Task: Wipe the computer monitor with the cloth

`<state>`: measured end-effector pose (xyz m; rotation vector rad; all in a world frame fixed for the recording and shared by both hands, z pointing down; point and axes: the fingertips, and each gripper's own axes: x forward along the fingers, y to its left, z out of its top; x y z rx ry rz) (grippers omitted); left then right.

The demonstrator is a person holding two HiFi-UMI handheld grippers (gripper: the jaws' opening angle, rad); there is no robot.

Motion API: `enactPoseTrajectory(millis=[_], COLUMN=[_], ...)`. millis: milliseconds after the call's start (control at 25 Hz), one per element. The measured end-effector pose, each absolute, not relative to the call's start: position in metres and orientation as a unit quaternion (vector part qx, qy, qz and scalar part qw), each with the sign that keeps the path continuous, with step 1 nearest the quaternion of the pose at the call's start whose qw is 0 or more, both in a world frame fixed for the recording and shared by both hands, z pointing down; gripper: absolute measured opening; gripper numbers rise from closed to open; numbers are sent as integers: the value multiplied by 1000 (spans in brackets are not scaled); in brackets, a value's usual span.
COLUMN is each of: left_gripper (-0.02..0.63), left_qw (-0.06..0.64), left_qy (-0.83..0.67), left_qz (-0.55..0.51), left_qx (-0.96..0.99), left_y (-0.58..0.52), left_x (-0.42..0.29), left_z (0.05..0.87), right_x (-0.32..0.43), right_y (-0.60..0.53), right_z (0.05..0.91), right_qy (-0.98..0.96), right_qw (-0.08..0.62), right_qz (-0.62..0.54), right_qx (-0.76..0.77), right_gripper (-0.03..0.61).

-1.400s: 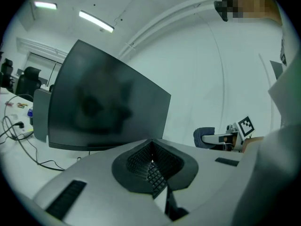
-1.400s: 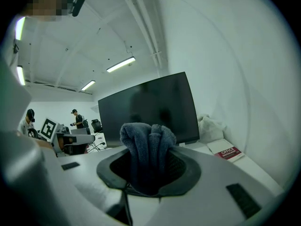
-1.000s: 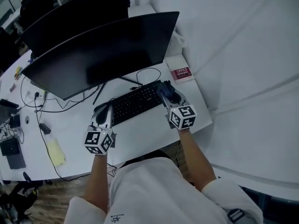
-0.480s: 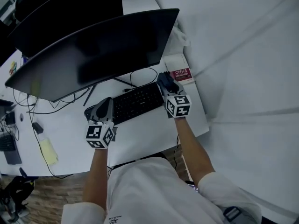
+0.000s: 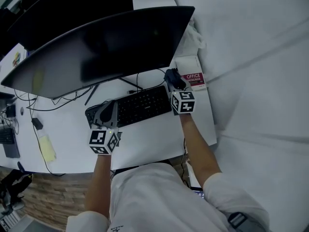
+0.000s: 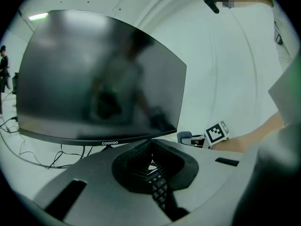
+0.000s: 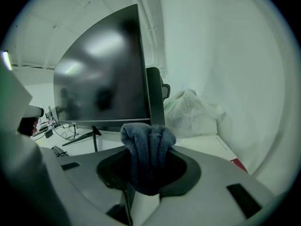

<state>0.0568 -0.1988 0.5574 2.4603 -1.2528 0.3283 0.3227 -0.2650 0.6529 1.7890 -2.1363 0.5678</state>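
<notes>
A wide curved black monitor (image 5: 101,52) stands at the back of the white desk (image 5: 145,139); its dark screen fills the left gripper view (image 6: 99,79) and shows in the right gripper view (image 7: 101,79). My right gripper (image 5: 173,79) is shut on a bunched grey-blue cloth (image 7: 148,154), low at the monitor's right end, past the keyboard's right edge. My left gripper (image 5: 107,111) hovers over the left end of the black keyboard (image 5: 140,105), jaws shut with nothing between them; keyboard keys (image 6: 157,185) show below them.
A box printed OFFICE (image 5: 190,75) lies right of the keyboard, with a white plastic bag (image 7: 193,112) behind it. Cables (image 5: 63,105) trail under the monitor; a yellow item (image 5: 47,148) lies at the desk's left. A second monitor (image 5: 63,4) stands behind.
My right gripper with the cloth has moved up and away from me, from the keyboard's right end toward the monitor's lower right corner. The left gripper has barely moved.
</notes>
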Motion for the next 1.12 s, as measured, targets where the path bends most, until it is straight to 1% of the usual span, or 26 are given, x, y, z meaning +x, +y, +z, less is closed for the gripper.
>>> enactPoseTrajectory(millis=[360, 840, 1120], left_gripper=[9, 9, 9], left_qw=[188, 184, 186], left_qy=[-478, -507, -510], left_qz=[121, 120, 116], left_qx=[849, 833, 832], left_y=[-193, -190, -182], left_x=[45, 19, 1], left_z=[563, 560, 563], right_x=[319, 292, 271], right_y=[-291, -301, -300], right_z=[667, 664, 663], right_qy=[-750, -763, -772], right_qw=[140, 126, 143], right_qz=[208, 208, 196], right_qx=[612, 599, 588], right_gripper=[137, 137, 137])
